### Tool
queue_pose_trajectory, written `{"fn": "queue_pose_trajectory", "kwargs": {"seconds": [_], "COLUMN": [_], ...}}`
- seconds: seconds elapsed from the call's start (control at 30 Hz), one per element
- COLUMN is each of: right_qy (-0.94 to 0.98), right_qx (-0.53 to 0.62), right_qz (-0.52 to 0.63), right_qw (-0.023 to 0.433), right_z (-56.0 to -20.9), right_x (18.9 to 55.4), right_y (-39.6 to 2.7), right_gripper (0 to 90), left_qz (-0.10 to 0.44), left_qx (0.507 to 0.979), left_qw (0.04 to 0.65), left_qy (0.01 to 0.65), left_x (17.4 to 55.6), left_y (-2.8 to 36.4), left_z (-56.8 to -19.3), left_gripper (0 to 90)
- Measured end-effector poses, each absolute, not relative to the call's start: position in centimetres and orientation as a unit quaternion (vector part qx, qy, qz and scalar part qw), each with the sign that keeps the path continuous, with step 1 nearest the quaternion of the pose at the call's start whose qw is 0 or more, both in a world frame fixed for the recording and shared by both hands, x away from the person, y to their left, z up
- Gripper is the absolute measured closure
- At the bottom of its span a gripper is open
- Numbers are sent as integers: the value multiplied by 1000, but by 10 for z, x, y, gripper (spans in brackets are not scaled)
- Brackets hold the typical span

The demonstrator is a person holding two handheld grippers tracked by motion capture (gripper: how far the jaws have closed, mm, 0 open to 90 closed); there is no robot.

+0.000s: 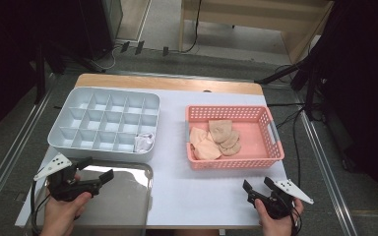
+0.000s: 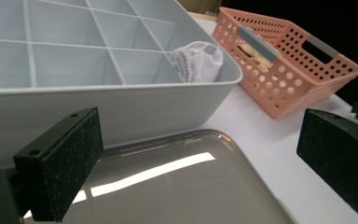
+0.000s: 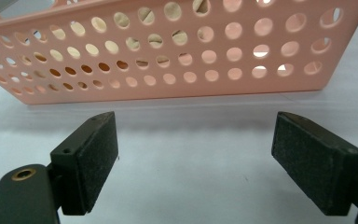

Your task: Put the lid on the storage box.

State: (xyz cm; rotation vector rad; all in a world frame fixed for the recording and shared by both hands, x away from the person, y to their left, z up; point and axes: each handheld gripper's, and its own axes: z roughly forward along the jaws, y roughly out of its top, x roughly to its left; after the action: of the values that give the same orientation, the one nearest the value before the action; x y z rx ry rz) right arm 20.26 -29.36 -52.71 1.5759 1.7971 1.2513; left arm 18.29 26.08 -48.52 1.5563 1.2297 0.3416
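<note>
Perhaps knitted sock [image 2: 196, 60], gridded plastic organiser [image 1: 74, 135].

Right gripper [image 3: 193, 163]: its two black jaws rise from the bottom edge and stand wide apart, with nothing between them.
Left-hand pad [image 3: 93, 161]: dark, grainy face turned inward, set on a black block with a brass-ringed hole at its base.
Right-hand pad [image 3: 314, 156]: same dark face, tilted slightly outward.
Basket [image 3: 168, 56]: pink plastic, its near wall pierced with rows of round holes, running across the upper part of the view and slanting up to the right; it sits just beyond the jaw tips, apart from them.
Contents [image 3: 172, 9]: tan pieces glimpsed through the upper holes; what they are cannot be told from here.
Surface [image 3: 191, 135]: white and plain, with the basket's soft shadow along its foot.
</note>
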Motion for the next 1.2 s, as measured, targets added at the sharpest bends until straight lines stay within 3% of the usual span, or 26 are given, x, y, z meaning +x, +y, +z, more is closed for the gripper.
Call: {"fn": "queue_pose_trajectory", "kwargs": {"seconds": [0.6,1.2], "right_qy": [653,671], "right_qx": [547,521], "right_qz": [469,467], "right_qw": [232,245], "right_z": [-488,-445], "right_x": [202,231], "right_y": [-276,-239], "right_gripper": [143,161], "left_qz": [143,139], "left_qx": [619,616], "left_qw": [539,530], "left_qy": [553,566], "left_x": [174,176], "left_y": [305,311], "left_z": [-498,-506], "left_gripper": [10,10]}}
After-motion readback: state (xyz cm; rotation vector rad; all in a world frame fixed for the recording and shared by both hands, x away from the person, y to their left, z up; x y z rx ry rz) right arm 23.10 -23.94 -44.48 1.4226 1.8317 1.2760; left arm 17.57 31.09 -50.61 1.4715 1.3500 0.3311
